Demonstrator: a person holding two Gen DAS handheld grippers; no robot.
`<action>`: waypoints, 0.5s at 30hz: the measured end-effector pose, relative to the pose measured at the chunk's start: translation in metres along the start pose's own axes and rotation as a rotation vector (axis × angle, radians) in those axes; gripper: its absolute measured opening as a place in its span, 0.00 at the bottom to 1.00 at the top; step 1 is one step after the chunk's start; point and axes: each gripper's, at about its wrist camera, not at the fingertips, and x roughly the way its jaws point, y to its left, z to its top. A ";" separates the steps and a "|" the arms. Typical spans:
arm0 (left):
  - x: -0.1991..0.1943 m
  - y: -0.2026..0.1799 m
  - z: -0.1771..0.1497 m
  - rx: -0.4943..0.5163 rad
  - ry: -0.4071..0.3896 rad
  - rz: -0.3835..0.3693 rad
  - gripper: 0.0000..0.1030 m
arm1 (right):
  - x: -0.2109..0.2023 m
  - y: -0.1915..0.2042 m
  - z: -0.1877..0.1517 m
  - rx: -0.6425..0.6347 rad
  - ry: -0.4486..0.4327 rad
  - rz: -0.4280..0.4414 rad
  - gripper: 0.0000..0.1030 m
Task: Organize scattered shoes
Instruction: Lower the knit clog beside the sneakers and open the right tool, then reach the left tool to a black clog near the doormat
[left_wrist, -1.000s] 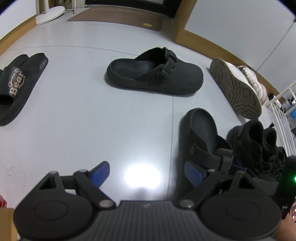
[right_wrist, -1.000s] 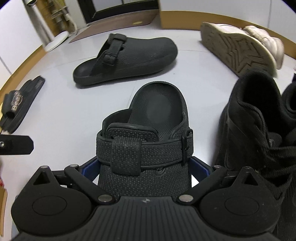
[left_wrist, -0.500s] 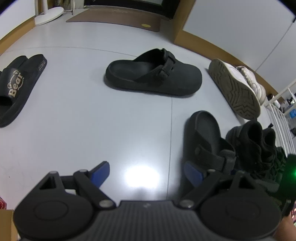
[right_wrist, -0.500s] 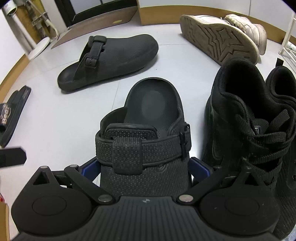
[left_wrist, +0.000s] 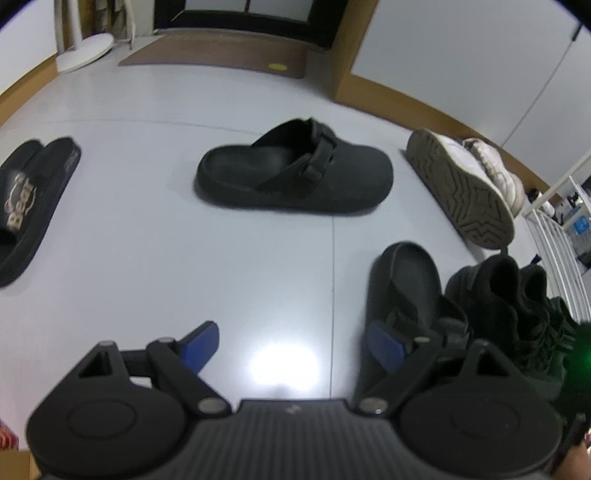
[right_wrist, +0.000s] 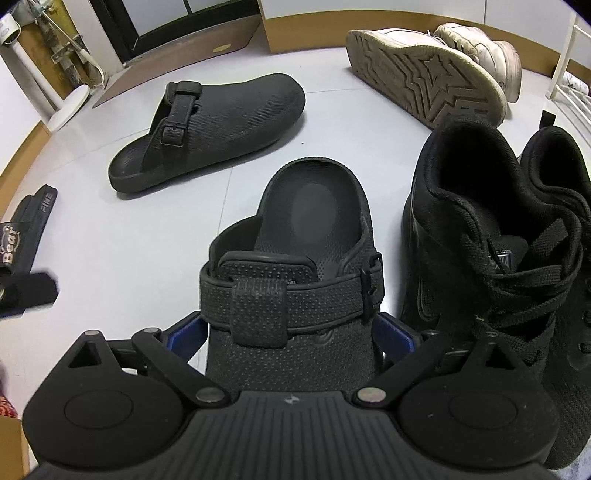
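Nearing the black sneaker (right_wrist: 491, 236) now, gripper-held clog (right_wrist: 295, 266) (right gripper (right_wrist: 291, 334)).

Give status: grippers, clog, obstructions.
Right gripper straddling black clog, grip unconfirmed. Left gripper open, empty. Black sneaker close beside clog.

Right gripper (right_wrist: 290, 332): blue fingertips (right_wrist: 184, 330) mostly hidden behind the held clog (right_wrist: 291, 280), contact with its sides not visible; clog's toe lost under the gripper body; black sneakers (right_wrist: 491, 236) cut off at right and bottom edge; slide sandal (left_wrist: 26, 206) cropped at left edge, print partly readable as "Bear"; white sneakers (left_wrist: 476, 181), second one largely hidden behind the upturned sole; rack (left_wrist: 561, 236) contents blurred, too small to tell.
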 end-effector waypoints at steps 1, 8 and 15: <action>0.001 0.000 0.003 0.002 -0.006 0.003 0.87 | -0.004 0.002 0.000 -0.011 -0.007 0.010 0.96; 0.004 -0.003 0.036 0.052 -0.063 0.029 0.87 | -0.029 0.000 -0.003 -0.069 0.007 0.082 0.96; 0.011 -0.015 0.069 0.119 -0.126 0.049 0.86 | -0.058 -0.025 -0.006 -0.119 -0.015 0.111 0.96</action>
